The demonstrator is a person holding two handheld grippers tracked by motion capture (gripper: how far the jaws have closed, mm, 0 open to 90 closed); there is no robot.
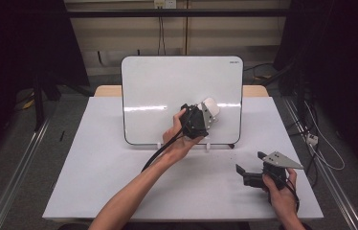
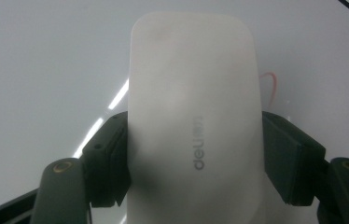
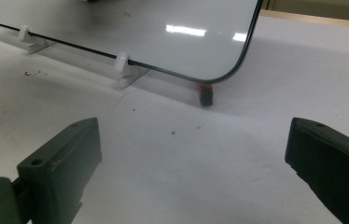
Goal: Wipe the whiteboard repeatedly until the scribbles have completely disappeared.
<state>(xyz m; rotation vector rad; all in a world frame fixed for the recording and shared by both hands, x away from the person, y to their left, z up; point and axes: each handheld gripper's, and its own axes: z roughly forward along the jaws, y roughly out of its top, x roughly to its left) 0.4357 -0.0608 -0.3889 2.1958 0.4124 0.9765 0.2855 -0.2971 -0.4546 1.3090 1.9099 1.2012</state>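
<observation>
At whiteboard (image 1: 167, 91): L gripper (image 1: 205, 114) clamped on white eraser (image 2: 194, 121)
Worktop (image 1: 95, 163), R side: R gripper (image 1: 249, 165) jaws apart, nothing held

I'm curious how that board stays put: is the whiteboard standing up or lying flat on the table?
Standing up, leaning slightly back. The white, black-edged whiteboard rests its bottom edge in small white clip feet on the white table.
</observation>
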